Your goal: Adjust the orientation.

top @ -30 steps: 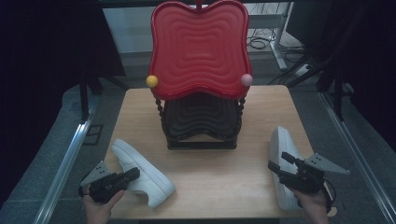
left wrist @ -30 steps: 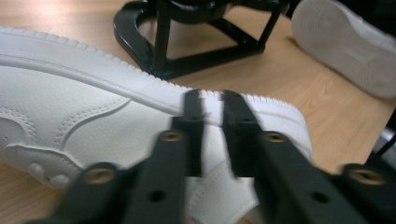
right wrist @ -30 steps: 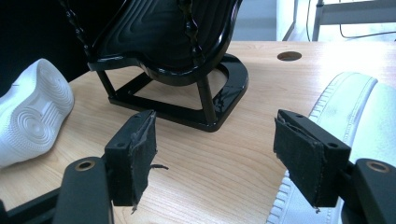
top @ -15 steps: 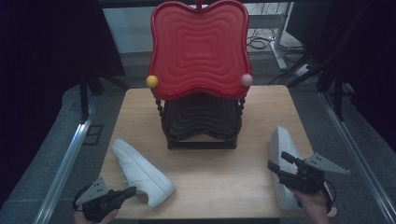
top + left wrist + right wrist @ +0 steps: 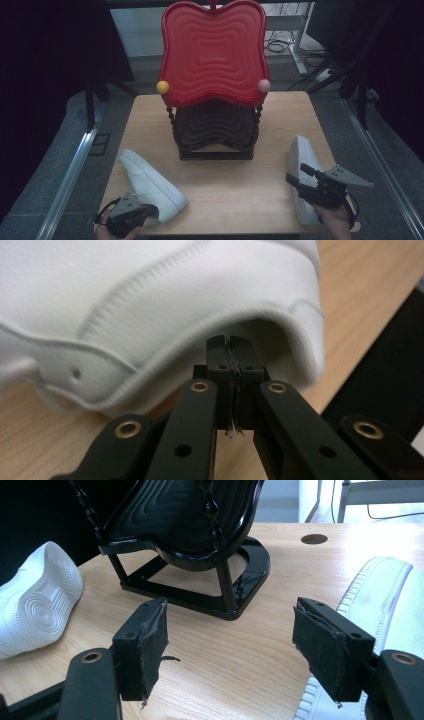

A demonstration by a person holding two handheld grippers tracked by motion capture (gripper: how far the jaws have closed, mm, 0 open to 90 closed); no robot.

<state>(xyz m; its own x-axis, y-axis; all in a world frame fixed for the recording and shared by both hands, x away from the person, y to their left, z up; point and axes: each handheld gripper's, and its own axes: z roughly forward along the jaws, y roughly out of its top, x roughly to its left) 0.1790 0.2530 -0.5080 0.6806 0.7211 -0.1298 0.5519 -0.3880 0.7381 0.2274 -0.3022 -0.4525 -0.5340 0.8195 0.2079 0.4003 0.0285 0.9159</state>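
High view: left gripper (image 5: 131,216) at the near table (image 5: 235,195) edge, against the heel of the left white shoe (image 5: 150,182); right gripper (image 5: 311,187) over the right white shoe (image 5: 302,175).

Left gripper view: jaws pressed together, tips at the heel collar (image 5: 215,335); spreading them before straddling it seems wise.

Right gripper view: jaws wide, empty, shoe beside the right finger (image 5: 325,642).

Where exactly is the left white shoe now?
In the high view, the left white shoe lies on the table's front-left part, ahead of the black stand, with the left gripper at its near end.
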